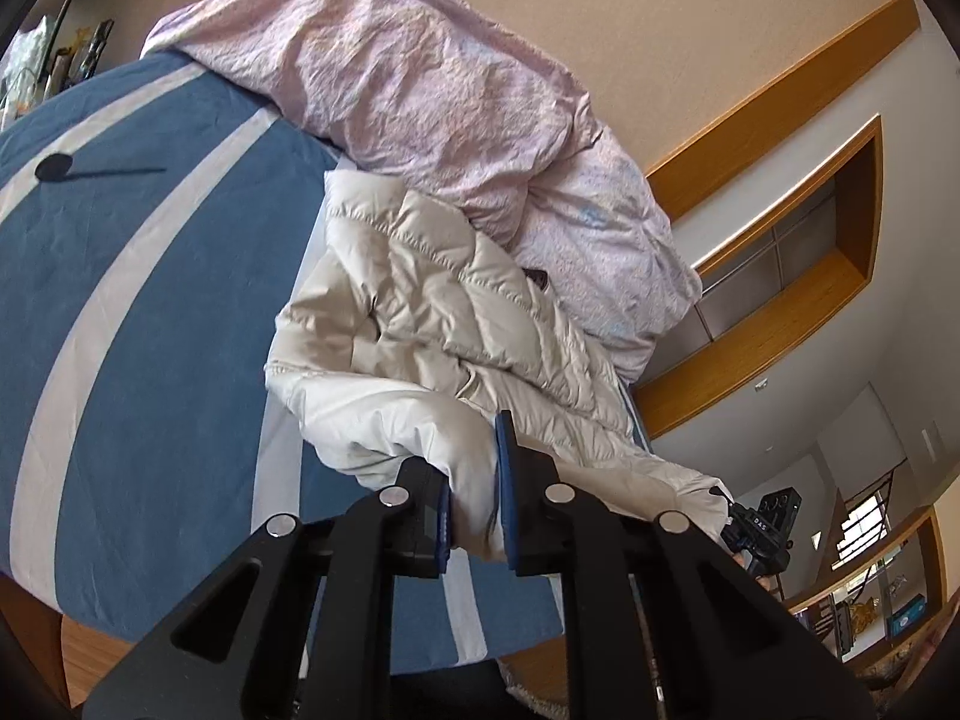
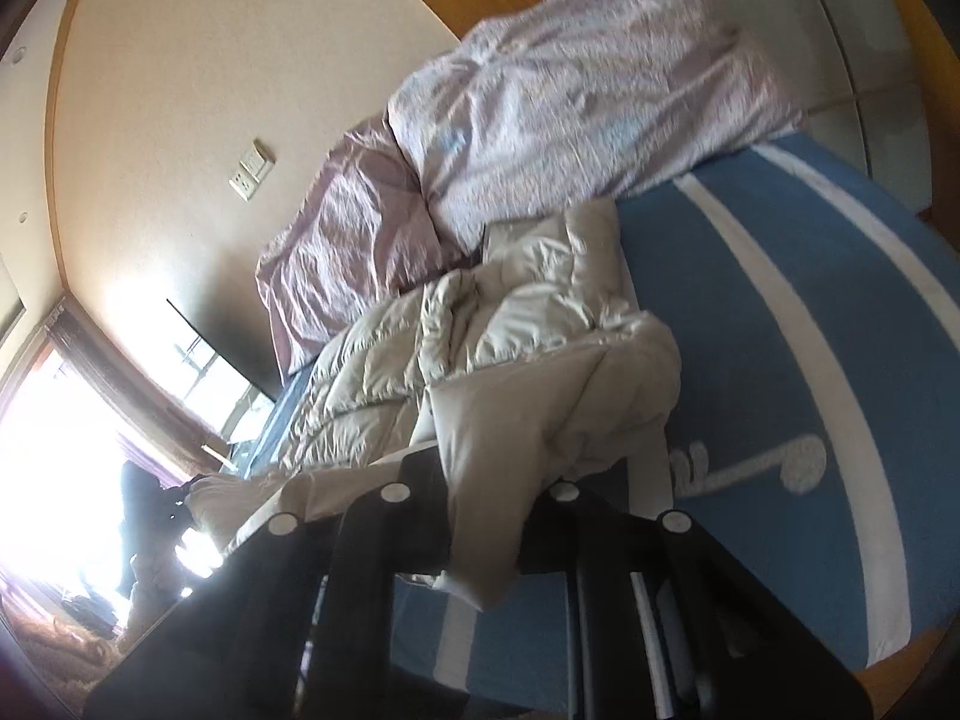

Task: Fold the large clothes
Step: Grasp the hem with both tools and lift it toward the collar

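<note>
Both claws grip a cream puffer jacket over a blue-and-white striped bed.

Nearest, the left claw (image 1: pixel 474 498) pinches a fold of the jacket (image 1: pixel 432 324) between its blue pads, and the right claw (image 2: pixel 480 498) is clenched on another bunched edge (image 2: pixel 540 396). The jacket lies crumpled on the bed (image 1: pixel 150 330) near its front edge, wooden floor showing below. Just beyond, touching the jacket, a pink quilt (image 1: pixel 408 78) is heaped against the beige wall (image 1: pixel 690 18). Bare striped sheet spreads beside the jacket. A bright window (image 2: pixel 66 408) lies off to one side.
</note>
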Action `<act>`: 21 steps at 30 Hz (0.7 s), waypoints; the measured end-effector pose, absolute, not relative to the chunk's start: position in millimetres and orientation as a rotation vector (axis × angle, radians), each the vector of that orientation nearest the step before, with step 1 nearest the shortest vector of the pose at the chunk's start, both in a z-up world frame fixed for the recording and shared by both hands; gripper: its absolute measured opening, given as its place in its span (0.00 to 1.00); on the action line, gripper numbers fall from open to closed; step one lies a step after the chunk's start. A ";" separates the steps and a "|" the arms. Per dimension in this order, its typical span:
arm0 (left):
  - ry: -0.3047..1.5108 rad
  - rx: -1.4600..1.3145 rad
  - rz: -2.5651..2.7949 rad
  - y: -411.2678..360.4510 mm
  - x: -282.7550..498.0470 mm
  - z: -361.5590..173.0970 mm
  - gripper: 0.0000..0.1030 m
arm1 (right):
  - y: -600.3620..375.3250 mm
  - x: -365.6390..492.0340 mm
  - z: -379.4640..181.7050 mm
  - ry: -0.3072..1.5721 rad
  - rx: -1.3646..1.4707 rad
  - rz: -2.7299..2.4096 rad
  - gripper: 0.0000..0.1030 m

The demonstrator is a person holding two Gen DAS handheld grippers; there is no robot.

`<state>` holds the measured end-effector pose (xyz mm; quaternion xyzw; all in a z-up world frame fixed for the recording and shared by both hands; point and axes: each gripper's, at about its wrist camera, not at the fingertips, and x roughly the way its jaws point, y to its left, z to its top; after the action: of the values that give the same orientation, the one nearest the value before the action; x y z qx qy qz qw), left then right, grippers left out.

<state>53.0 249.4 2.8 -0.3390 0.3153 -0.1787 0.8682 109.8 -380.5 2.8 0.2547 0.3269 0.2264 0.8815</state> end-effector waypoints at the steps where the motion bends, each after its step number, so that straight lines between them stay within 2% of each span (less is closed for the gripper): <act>1: 0.641 -0.703 -0.370 249.8 57.9 9.5 0.11 | -377.5 114.4 12.3 0.653 0.523 0.461 0.13; 11: 0.489 -0.741 -0.322 256.9 118.1 51.4 0.11 | -350.6 168.7 65.9 0.473 0.426 0.325 0.14; 21: 0.438 -0.755 -0.256 261.6 193.3 63.4 0.11 | -310.4 249.4 83.9 0.391 0.321 0.182 0.14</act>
<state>193.3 261.6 63.4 -0.3647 0.2117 -0.1238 0.8982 249.4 -310.4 83.9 0.1583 0.1932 0.0897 0.9641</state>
